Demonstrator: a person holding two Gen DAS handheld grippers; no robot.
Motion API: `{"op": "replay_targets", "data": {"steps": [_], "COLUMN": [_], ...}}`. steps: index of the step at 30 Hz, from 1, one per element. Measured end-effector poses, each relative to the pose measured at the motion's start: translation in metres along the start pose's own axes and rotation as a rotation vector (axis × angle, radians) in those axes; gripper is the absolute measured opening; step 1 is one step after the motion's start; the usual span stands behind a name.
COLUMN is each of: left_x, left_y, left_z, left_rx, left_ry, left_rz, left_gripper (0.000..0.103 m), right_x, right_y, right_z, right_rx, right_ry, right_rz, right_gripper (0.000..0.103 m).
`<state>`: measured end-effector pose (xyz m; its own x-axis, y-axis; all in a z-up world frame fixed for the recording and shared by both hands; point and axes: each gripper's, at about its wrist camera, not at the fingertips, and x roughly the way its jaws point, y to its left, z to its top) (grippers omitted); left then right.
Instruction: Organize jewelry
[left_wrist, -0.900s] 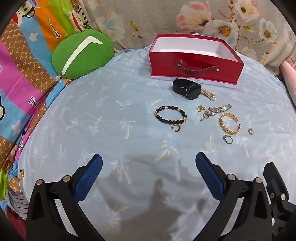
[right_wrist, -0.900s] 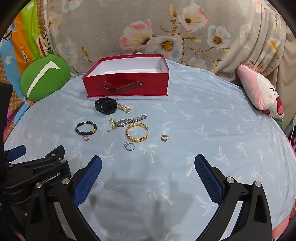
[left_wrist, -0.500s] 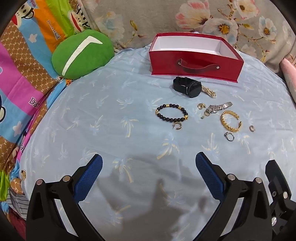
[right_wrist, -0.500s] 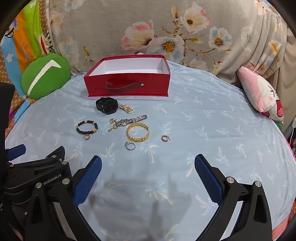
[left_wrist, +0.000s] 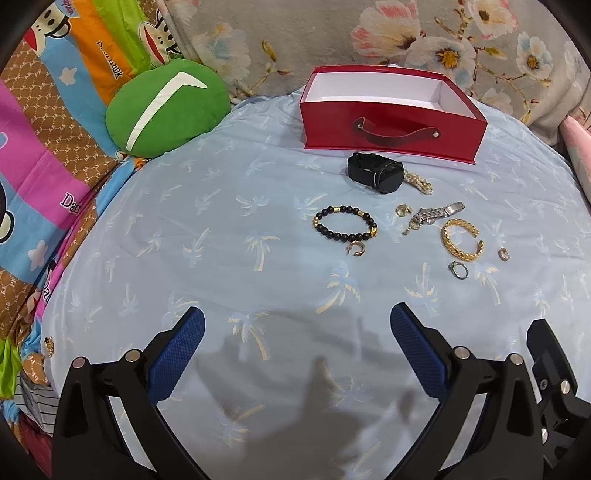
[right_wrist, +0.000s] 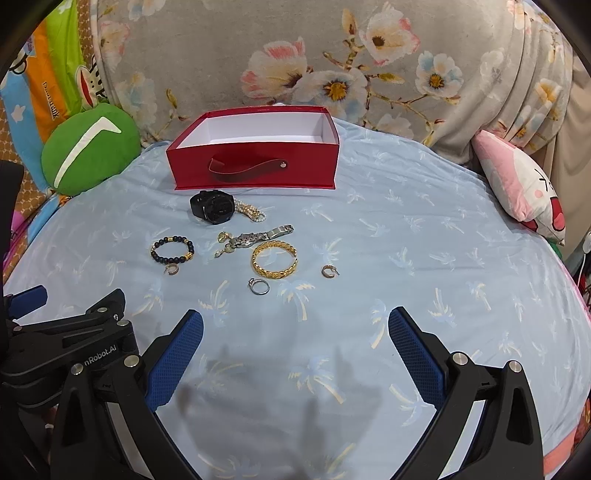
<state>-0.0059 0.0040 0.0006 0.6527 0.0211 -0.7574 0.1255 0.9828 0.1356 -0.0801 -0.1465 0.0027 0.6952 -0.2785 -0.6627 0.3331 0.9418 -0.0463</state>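
Both my left gripper (left_wrist: 295, 332) and right gripper (right_wrist: 295, 332) gape wide, holding nothing. Gold bangle (right_wrist: 274, 259) looks stiff and light; I'd pinch 1 side of its rim. Silver ring (right_wrist: 259, 287) likely slips.

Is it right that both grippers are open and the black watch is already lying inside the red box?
Not quite. Both grippers are open, but the black watch lies on the blue sheet in front of the red box, as the right wrist view shows.
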Motion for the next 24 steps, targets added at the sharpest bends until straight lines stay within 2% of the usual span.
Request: {"op": "replay_targets", "data": {"steps": [24], "left_x": [0.0035], "left_y": [0.0037], "left_z": [-0.0005], "left_rx": [0.005], "left_ry": [0.0], "left_rz": [0.015], "left_gripper": [0.098], "right_x": [0.0021], "right_y": [0.006], "right_z": [-0.0016], "right_rx": [-0.013], "right_ry": [0.004], "right_rz": [0.002], "right_gripper": [0.098]}}
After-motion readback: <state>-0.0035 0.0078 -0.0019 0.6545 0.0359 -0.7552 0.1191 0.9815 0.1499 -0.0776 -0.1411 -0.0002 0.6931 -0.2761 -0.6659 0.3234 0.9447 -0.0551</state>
